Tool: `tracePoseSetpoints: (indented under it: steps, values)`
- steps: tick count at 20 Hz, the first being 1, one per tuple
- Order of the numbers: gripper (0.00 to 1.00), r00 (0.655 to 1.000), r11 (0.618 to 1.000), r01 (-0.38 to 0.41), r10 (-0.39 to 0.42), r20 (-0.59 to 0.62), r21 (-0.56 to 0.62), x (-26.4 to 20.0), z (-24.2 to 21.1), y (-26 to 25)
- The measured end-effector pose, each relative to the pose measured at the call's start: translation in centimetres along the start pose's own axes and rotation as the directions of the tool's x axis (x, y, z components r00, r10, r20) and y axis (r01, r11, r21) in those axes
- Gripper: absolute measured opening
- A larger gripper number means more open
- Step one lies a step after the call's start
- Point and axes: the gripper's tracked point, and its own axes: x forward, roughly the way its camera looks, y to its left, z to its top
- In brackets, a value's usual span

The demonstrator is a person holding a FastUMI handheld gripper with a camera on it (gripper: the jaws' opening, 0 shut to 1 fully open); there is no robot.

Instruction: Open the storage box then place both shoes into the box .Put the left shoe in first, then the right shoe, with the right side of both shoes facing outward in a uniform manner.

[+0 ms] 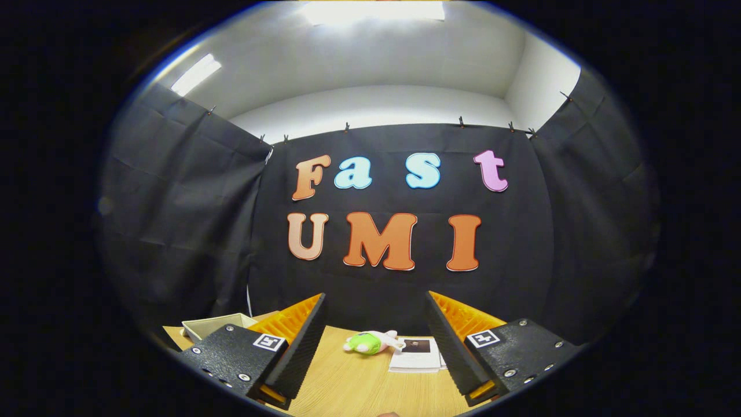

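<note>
Wooden desk point(359, 388) stretches out ahead, pale grain running away toward the booth's black cloth wall point(393, 289). And the tool point(376, 347) is up high, tilted to look more at the wall than at the work surface. Its two fingers are spread wide apart, one on each side, and nothing sits between them — no grip on anything at all.

Out beyond the fingers, lying on the desk between their tips, there's a small shoe point(370, 342), bright green with white and a touch of pink, resting on its side as far as one can tell; it is small and far off, so which shoe of the pair it is, I cannot tell. Just beside it, to its right and touching or nearly so, a sheet of printed paper point(415, 354) lies flat.

Over past the left finger, near the far corner of the desk, the storage box point(215, 325) shows its pale rim, partly hidden behind that finger. Whether it has a lid on, I cannot tell from here.

Overhead, white ceiling point(370, 58) with bright lamps.
</note>
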Motion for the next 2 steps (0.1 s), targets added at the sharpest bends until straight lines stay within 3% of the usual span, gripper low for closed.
tracePoseSetpoints:
  steps: [2]
  values:
    - [0.98, 1.0, 1.0, 0.01, -0.01, 0.017, 0.01, -0.19, 0.69, -0.03]
